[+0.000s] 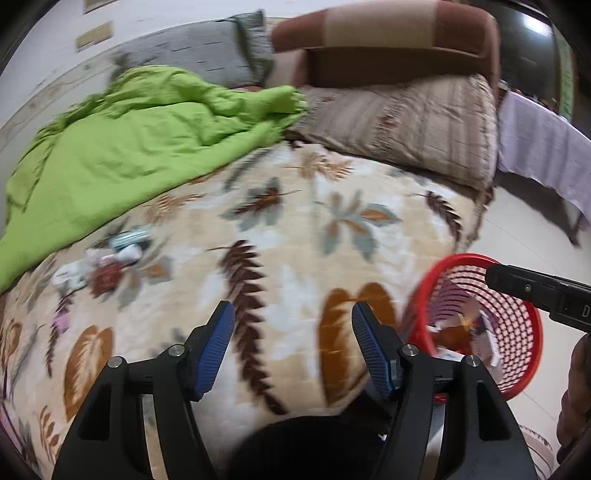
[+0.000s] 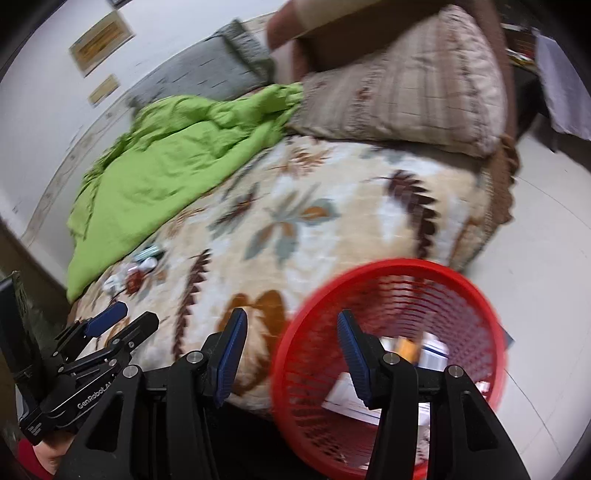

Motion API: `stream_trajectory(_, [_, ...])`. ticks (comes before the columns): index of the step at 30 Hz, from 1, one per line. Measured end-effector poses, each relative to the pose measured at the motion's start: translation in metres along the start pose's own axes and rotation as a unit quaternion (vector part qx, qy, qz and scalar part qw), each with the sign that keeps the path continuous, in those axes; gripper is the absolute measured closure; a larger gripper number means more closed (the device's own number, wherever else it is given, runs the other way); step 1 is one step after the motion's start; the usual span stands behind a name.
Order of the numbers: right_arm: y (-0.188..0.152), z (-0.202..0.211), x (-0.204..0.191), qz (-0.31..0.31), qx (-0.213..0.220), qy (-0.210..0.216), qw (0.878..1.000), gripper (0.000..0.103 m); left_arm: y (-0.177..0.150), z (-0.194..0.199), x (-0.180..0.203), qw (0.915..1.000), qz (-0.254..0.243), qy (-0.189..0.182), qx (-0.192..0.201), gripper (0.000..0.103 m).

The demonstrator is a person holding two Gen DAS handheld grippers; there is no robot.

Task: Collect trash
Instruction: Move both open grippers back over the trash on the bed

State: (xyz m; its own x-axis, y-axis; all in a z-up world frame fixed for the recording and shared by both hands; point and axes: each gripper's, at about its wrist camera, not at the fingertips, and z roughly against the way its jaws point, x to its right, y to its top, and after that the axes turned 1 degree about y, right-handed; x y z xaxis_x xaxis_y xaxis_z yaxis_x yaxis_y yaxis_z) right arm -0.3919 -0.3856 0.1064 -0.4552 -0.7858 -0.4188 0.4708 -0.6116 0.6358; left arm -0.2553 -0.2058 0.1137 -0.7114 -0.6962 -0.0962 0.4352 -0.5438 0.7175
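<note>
A small heap of crumpled wrappers and paper trash [image 1: 110,258] lies on the leaf-patterned blanket [image 1: 288,236], near the green sheet; it also shows in the right wrist view [image 2: 138,269]. A red mesh basket [image 1: 513,328] with paper trash inside stands on the floor beside the bed; in the right wrist view the basket [image 2: 391,288] is close below. My left gripper [image 1: 293,325] is open and empty above the blanket. My right gripper [image 2: 291,332] is open and empty, over the basket's near rim. The left gripper [image 2: 110,317] shows at the lower left of the right wrist view.
A crumpled green sheet [image 1: 140,147] covers the bed's far left. A brown striped pillow [image 1: 406,122], a grey pillow [image 1: 199,51] and a brown headboard [image 1: 388,33] lie at the back. Pale tile floor [image 2: 546,236] runs right of the bed.
</note>
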Motion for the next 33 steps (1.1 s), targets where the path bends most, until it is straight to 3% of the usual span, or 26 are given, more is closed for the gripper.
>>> stream_trajectory(11, [0.006,-0.037,-0.083,0.083,-0.023,0.045,0.995,0.048,-0.014,0.011,-0.065,0.9974,0.058,0.042,0.001,0.037])
stream_trajectory(17, [0.009,-0.067,-0.137,0.127,-0.031,0.069,0.989,0.048,-0.023,0.006,-0.117,0.9910,0.118,0.063,-0.010,0.037])
stream_trajectory(26, [0.001,-0.132,-0.211,0.169,-0.071,0.098,0.978,0.048,-0.052,0.000,-0.215,0.9687,0.212,0.124,-0.031,0.037])
stream_trajectory(33, [-0.003,-0.179,-0.248,0.163,-0.087,0.112,0.976,0.048,-0.069,-0.019,-0.301,0.9422,0.289,0.163,-0.043,0.037])
